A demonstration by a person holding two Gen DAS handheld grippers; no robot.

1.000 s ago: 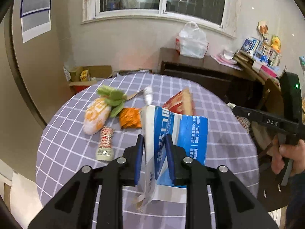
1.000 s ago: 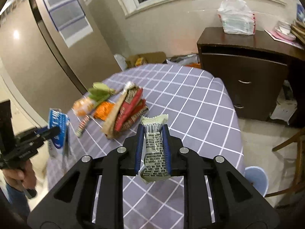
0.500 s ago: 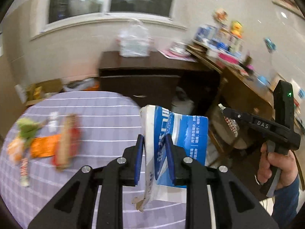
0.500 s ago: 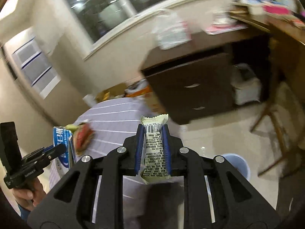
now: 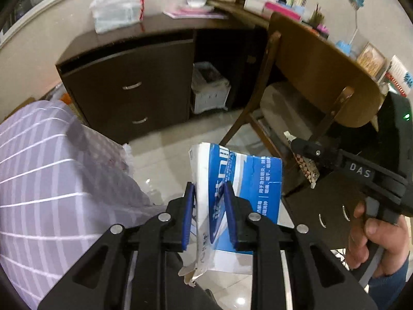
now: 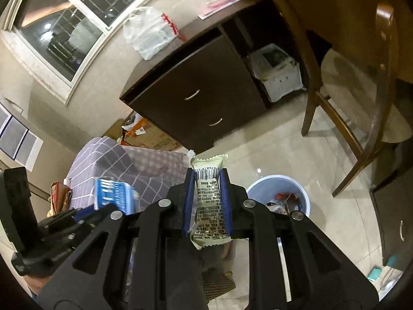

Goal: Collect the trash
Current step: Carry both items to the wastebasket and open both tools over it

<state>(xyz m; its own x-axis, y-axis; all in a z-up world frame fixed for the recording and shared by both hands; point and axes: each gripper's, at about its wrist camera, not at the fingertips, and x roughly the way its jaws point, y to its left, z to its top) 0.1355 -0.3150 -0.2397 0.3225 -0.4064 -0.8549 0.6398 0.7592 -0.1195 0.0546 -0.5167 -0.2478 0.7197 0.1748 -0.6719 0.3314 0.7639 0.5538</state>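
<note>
My left gripper is shut on a blue and white paper package, held over the floor beside the table. The package also shows in the right wrist view. My right gripper is shut on a pale green snack wrapper with a barcode. It shows in the left wrist view at the right, with the wrapper hanging from it. A light blue trash bin holding some wrappers stands on the floor just right of and beyond the right gripper.
The purple checked table is at the left, with more wrappers at its far side. A dark cabinet with a plastic bag on top stands ahead. A wooden chair stands right. Beige tiled floor lies between.
Both grippers swung right, away from the tabletop and down toward the floor, each still holding its item. The blue trash bin has come fully into the right wrist view.
</note>
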